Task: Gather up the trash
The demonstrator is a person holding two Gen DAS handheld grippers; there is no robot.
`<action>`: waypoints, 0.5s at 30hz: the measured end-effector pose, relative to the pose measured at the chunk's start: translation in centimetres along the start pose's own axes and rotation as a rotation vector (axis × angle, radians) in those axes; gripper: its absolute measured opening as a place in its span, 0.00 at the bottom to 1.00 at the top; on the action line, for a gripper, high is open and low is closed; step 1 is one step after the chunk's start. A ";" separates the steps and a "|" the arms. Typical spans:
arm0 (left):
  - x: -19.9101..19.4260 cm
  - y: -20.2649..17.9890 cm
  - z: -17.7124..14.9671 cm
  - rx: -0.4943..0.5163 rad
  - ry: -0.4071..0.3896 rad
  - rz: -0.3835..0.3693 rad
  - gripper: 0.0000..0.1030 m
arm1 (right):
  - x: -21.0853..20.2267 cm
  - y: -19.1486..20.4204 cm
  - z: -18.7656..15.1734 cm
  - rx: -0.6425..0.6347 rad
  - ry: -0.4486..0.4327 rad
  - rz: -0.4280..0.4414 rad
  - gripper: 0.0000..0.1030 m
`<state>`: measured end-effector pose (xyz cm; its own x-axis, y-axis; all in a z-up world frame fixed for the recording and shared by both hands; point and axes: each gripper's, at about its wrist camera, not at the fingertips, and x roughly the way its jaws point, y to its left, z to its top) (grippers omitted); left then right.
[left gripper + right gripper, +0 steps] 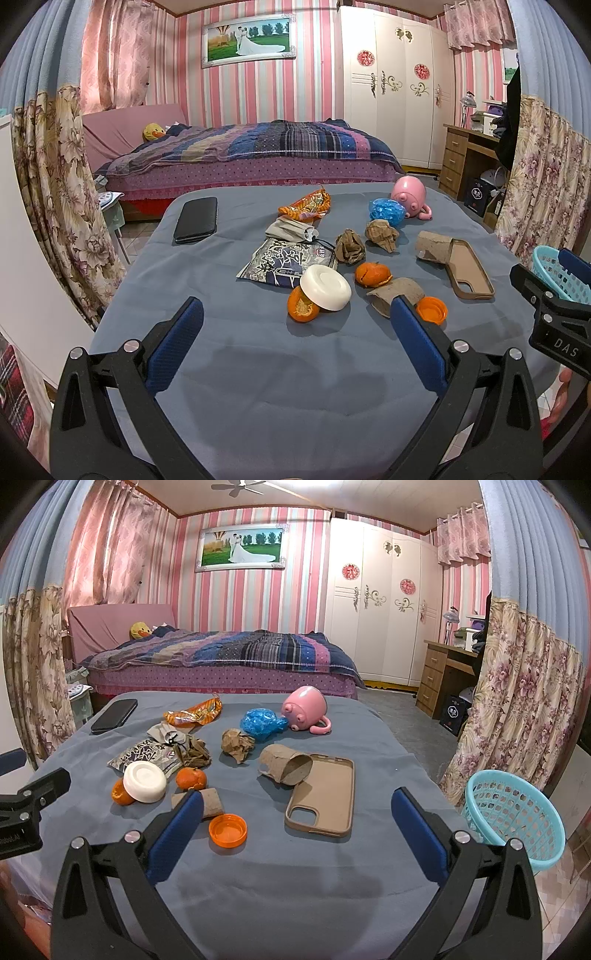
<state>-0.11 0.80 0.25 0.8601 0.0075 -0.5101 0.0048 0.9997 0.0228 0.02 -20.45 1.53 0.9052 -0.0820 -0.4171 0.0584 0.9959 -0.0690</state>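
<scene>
both claws stand spread and empty over the bench's near edge. the orange cap (227, 830) lies just ahead of the right claw (297, 825), beside its left finger, nearer than to the left claw (296, 334). the basket (515, 814) sits off the bench's right edge.

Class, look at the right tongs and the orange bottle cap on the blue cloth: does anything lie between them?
Nothing visible does. The right tongs are open, and the orange cap lies on bare blue cloth just ahead, beside the left finger, with the phone case off to its right.
</scene>
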 end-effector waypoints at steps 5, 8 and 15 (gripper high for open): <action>0.0 0.0 0.0 0.001 0.001 -0.001 0.95 | 0.0 0.0 0.0 0.002 0.002 0.000 0.96; 0.0 0.0 0.0 0.000 0.001 -0.001 0.95 | 0.0 0.0 0.0 0.000 0.001 0.000 0.96; 0.3 0.4 -0.1 0.000 0.013 0.015 0.95 | 0.2 -0.1 -0.1 0.005 0.008 -0.003 0.96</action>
<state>0.10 1.17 -0.01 0.8535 0.0231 -0.5206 -0.0085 0.9995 0.0303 0.12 -20.59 1.41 0.9016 -0.0850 -0.4241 0.0631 0.9959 -0.0653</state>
